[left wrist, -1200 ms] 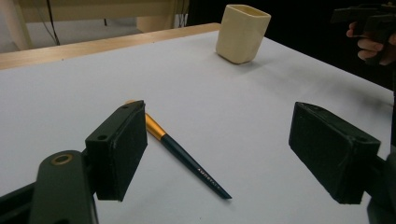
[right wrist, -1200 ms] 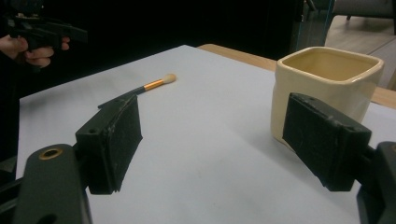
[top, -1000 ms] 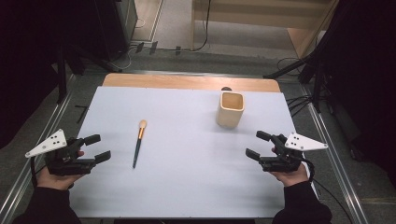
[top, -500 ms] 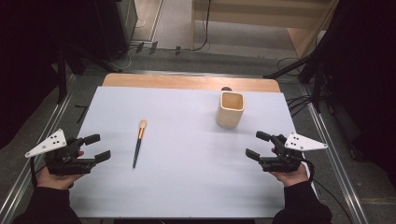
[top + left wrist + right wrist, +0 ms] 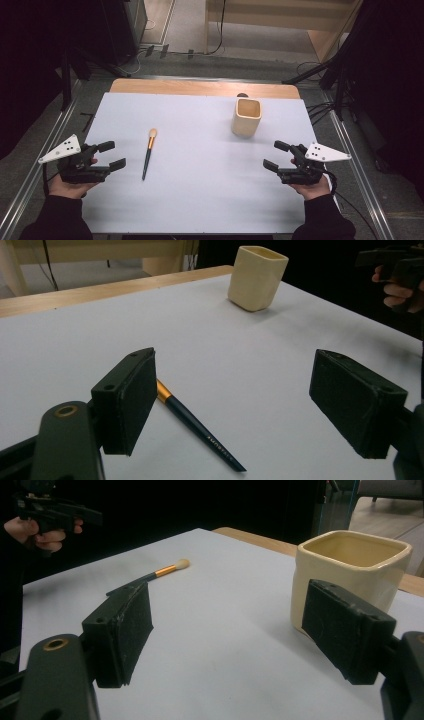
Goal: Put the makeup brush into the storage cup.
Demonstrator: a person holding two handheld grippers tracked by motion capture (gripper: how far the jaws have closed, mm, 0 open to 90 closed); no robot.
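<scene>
Fingers (image 5: pixel 106 146) spread wide on both my grippers, left (image 5: pixel 112 155) and right (image 5: pixel 276 155), holding nothing; one brush (image 5: pixel 148 153), one cup (image 5: pixel 246 117) on the bench (image 5: pixel 200 200).

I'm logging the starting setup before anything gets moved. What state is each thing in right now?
Brush: lying flat on the white sheet, bristles pointing away from the person, untouched.
Cup: upright, looks empty, standing free.
Left gripper: open, holding nothing, beside the brush.
Right gripper: open, holding nothing, short of the cup.
White sheet: spread flat over the table.
</scene>
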